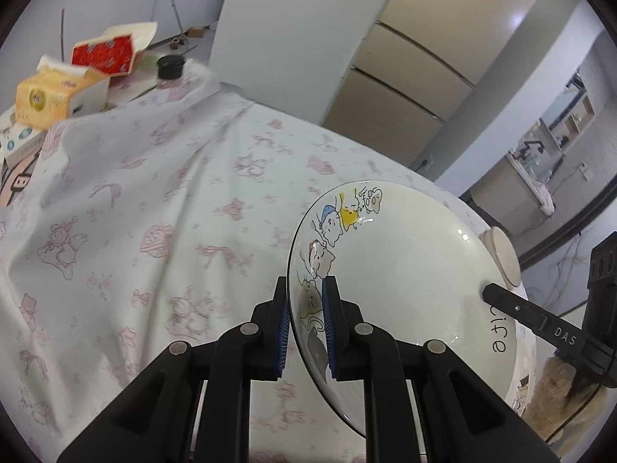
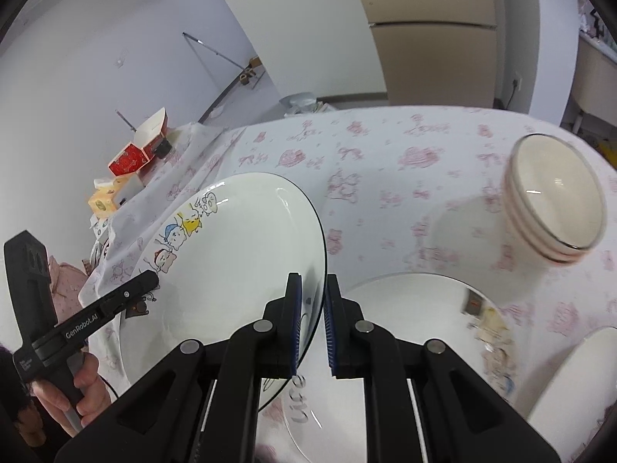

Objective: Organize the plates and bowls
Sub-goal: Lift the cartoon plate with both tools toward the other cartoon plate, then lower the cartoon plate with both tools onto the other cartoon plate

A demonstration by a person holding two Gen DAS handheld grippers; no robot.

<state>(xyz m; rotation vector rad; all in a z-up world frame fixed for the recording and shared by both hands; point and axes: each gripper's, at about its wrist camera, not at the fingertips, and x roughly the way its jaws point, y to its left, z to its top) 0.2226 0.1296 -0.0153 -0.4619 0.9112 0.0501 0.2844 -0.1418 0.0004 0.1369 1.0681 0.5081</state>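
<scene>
A: What did the left gripper point(image 1: 304, 324) hold?

B: Its fingers point(image 1: 283, 320) were closed on the near rim of the cat plate point(image 1: 405, 270), one on each face. The plate was up off the counter point(image 1: 154, 193) and tilted on its edge.

A: And the right gripper point(image 2: 311, 324)?

B: Its fingers point(image 2: 331, 328) sat on both sides of the plate's far rim. I could not tell if they pinched it.

A: Where could the plate go?

B: I think onto the second plate point(image 2: 405, 308), lying flat just below and to the right. Farther right stood the bowls point(image 2: 555, 204), stacked and well apart. Far left, the tissue boxes point(image 1: 58, 92) left lots of open cloth.
</scene>
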